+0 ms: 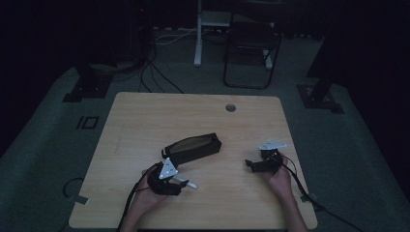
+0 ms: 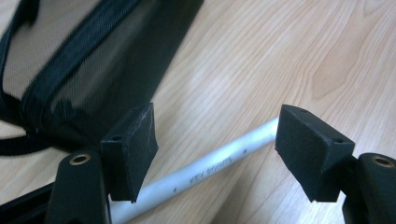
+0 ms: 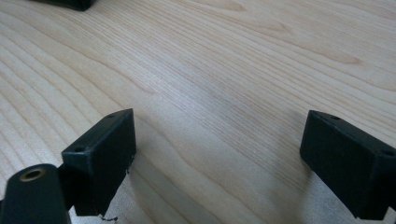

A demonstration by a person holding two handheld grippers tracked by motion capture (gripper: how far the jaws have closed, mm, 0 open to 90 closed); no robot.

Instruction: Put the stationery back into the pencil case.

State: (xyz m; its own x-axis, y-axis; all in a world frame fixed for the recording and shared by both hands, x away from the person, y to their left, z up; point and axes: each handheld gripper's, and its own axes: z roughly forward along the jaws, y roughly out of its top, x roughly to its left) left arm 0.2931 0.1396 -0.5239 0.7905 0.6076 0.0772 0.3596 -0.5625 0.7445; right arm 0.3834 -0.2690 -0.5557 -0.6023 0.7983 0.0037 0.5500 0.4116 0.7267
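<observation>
One white pen [image 2: 212, 165], one black mesh pouch [image 2: 93, 70], two grippers.

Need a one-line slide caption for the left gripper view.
Left gripper open over a white pen on the wooden table, black mesh pouch beside.

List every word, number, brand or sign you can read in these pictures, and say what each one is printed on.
White pen: a line of small dark print runs along its barrel, between the left gripper's open jaws, but it is too small and blurred to read.
Black mesh pencil case: no label or lettering can be seen.
Wooden table: no writing.
Floor in the high view: a pale square mark left of the table, an outline rather than text.
</observation>
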